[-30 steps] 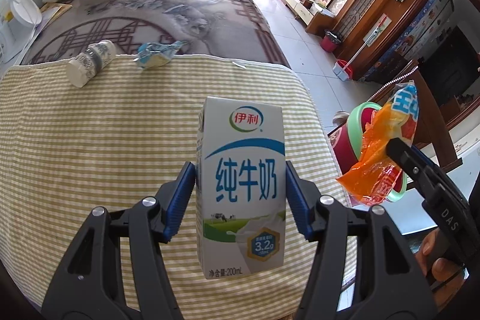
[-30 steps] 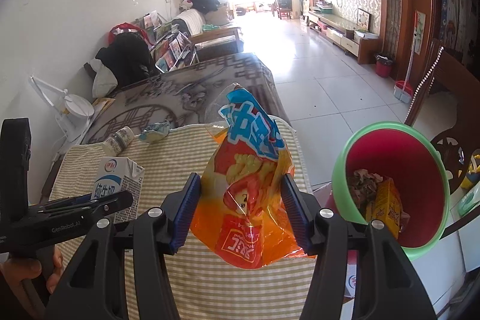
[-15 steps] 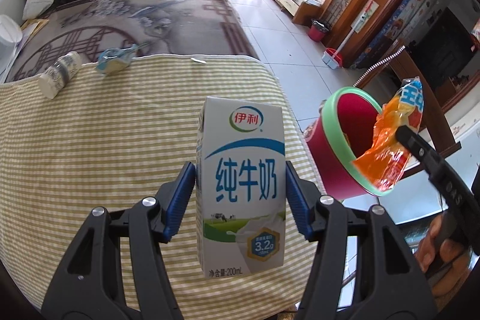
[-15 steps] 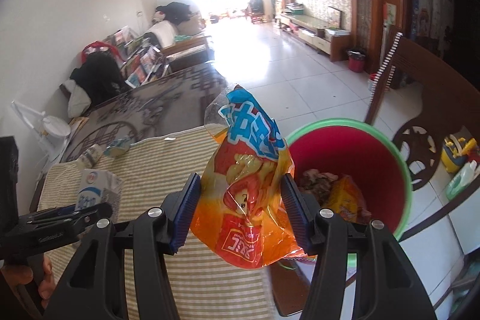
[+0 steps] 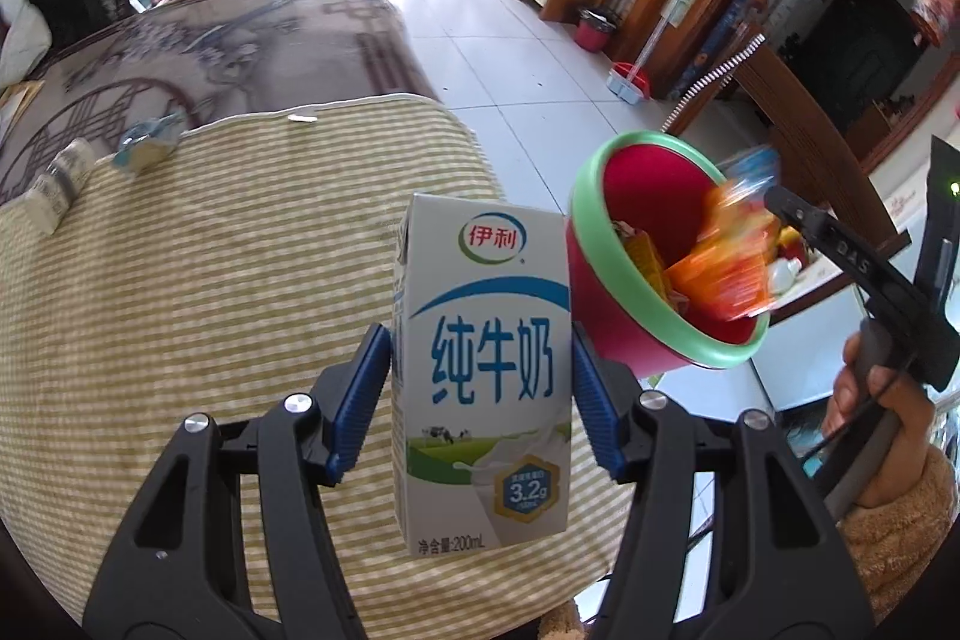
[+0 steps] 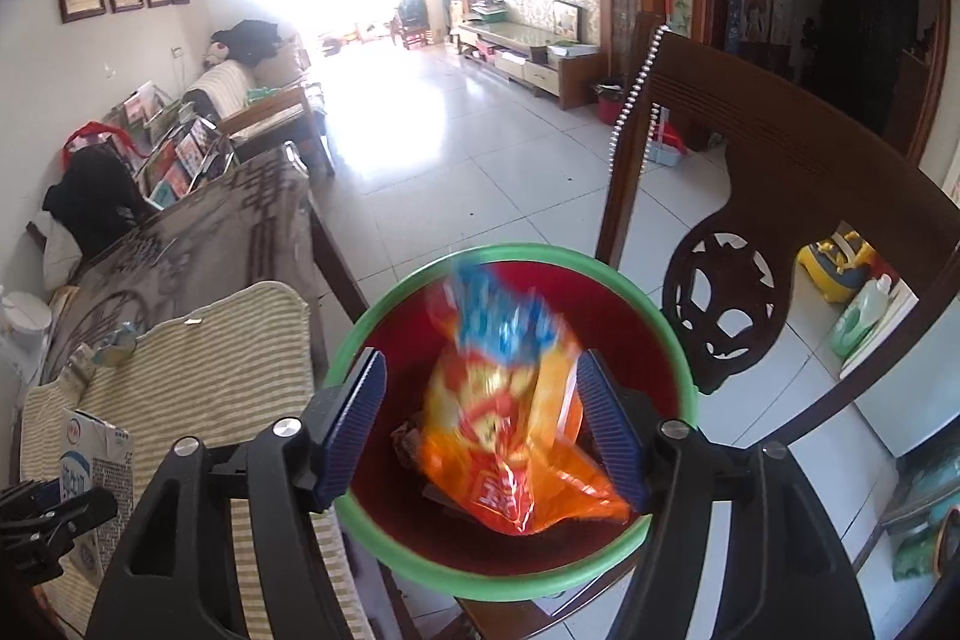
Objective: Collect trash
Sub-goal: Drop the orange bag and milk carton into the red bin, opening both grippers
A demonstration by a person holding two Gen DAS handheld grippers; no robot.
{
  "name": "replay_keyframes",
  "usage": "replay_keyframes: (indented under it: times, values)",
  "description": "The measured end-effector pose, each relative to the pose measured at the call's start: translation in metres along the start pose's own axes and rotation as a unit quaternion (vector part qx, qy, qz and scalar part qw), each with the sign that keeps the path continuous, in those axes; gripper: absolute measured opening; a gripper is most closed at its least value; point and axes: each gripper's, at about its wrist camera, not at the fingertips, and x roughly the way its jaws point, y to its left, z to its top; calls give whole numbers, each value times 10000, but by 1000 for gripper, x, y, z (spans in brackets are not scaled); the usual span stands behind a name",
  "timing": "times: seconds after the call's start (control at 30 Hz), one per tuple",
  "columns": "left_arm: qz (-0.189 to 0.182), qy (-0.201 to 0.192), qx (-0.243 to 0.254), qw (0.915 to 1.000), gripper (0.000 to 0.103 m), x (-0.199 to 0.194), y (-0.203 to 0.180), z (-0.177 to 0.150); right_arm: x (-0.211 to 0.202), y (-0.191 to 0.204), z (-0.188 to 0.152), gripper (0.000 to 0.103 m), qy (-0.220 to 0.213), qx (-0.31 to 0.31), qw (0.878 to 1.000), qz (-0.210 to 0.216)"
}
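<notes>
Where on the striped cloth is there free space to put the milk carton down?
The striped cloth is bare from the milk carton back to the wrapper and bottle at its far left edge. It is crowded at the bin.

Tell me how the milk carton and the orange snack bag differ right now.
The milk carton is a rigid white box, sharp in view; the orange snack bag is crumpled, soft and motion-blurred. The carton is clamped upright in the left gripper over the striped cloth; the bag sits over the red bin, free of the right gripper, whose jaws are opening. Both are trash.
</notes>
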Motion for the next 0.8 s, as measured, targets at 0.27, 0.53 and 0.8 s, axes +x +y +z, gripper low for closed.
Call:
replay_keyframes:
  times: [0.27, 0.53, 0.8]
  values:
    - [-507, 99, 764, 9957, 57, 26, -59, 28, -28, -41, -19, 73, -239, 689, 9971, -196]
    - [-941, 233, 1597, 9824, 57, 61, -136, 47, -63, -90, -41, 74, -297, 1345, 9881, -691]
    - [-1091, 108, 1816, 9772, 71, 64, -164, 62, -90, -115, -57, 75, -418, 1707, 9784, -1092]
